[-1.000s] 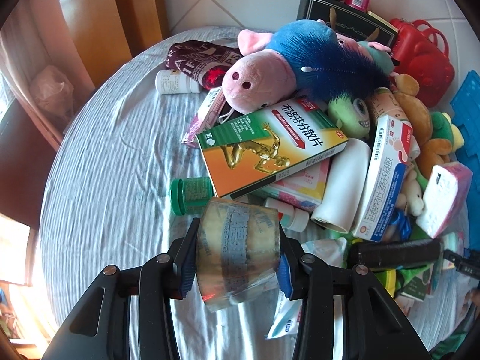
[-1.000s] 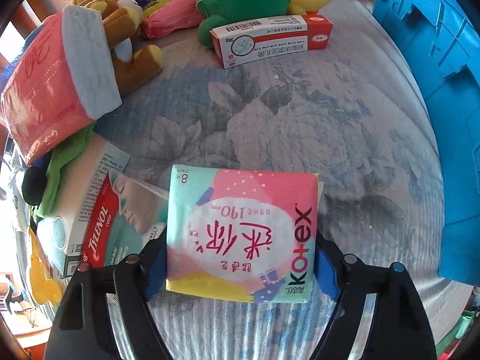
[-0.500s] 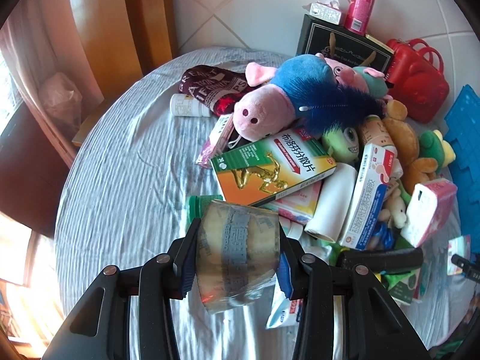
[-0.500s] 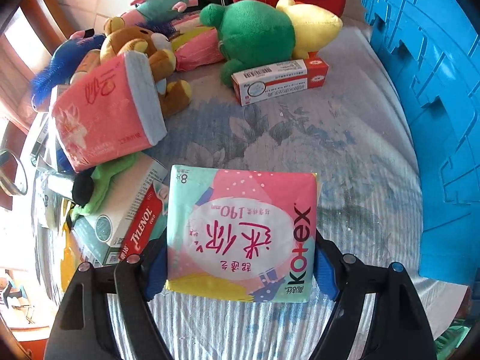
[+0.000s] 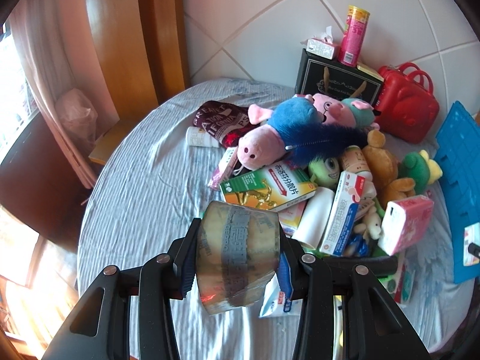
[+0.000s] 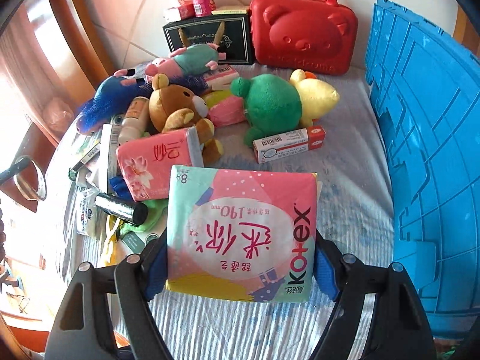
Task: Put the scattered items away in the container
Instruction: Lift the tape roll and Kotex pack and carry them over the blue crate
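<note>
Both loaded: left gripper [image 5: 237, 259] clamps a tape roll [image 5: 237, 255], right gripper [image 6: 240, 267] pinches a Kotex pack [image 6: 241, 235], above the bed, blue crate [image 6: 426, 162] far right. The floppy pack could slide out mid-carry.

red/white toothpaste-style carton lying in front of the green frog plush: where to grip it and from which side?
Take the red and white carton across its narrow width, near the middle of its length, coming from above. It lies flat on the cloth with its long sides exposed. The green frog plush sits close behind it, so a level approach from that side is probably blocked; the near side is open.
</note>
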Demonstrator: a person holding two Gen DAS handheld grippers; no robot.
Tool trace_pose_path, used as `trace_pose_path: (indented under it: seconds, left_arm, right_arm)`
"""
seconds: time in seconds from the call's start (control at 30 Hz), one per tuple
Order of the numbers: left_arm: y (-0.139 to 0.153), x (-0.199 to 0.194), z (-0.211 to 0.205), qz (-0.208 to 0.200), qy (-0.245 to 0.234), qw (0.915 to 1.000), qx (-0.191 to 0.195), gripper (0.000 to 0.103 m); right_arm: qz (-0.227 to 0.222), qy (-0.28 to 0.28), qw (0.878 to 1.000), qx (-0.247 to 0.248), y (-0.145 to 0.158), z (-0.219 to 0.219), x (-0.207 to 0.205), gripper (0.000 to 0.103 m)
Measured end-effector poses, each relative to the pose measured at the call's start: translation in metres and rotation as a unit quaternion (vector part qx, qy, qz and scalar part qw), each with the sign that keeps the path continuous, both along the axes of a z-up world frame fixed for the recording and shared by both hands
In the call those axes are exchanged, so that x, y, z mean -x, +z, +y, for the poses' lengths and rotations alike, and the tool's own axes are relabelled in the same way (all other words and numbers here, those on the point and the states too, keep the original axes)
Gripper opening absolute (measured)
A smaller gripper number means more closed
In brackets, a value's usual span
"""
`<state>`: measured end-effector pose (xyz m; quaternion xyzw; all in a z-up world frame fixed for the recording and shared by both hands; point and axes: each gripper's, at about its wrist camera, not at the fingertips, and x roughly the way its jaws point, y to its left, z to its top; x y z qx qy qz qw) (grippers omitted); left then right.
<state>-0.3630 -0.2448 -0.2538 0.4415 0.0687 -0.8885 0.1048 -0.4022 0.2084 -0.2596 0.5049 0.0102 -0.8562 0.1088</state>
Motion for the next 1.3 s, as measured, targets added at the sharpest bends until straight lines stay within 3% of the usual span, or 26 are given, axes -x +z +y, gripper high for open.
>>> trace_pose_path:
  seconds: [0.27, 0.63, 1.0, 1.3]
  left_arm:
    - [0.036, -0.009, 0.023, 0.03, 0.008, 0.9995, 0.007, 0.042]
    - [0.079, -0.005, 0.081, 0.058, 0.0, 0.9981, 0.023, 0.042]
    - [0.106, 0.015, 0.158, 0.087, -0.044, 0.9947, 0.032, 0.042]
    - [0.133, 0.039, 0.231, 0.117, -0.097, 0.988, 0.029, 0.042]
  right_arm:
    - [0.043, 0.019, 0.999, 0.02, 0.044, 0.008, -0.001, 0.078]
    - [0.082, 0.033, 0.995, 0.04, 0.083, 0.046, -0.004, 0.078]
    - [0.13, 0.034, 0.99, 0.053, 0.122, 0.102, -0.015, 0.078]
    - [0.16, -0.001, 0.986, 0.055, 0.155, 0.157, -0.028, 0.078]
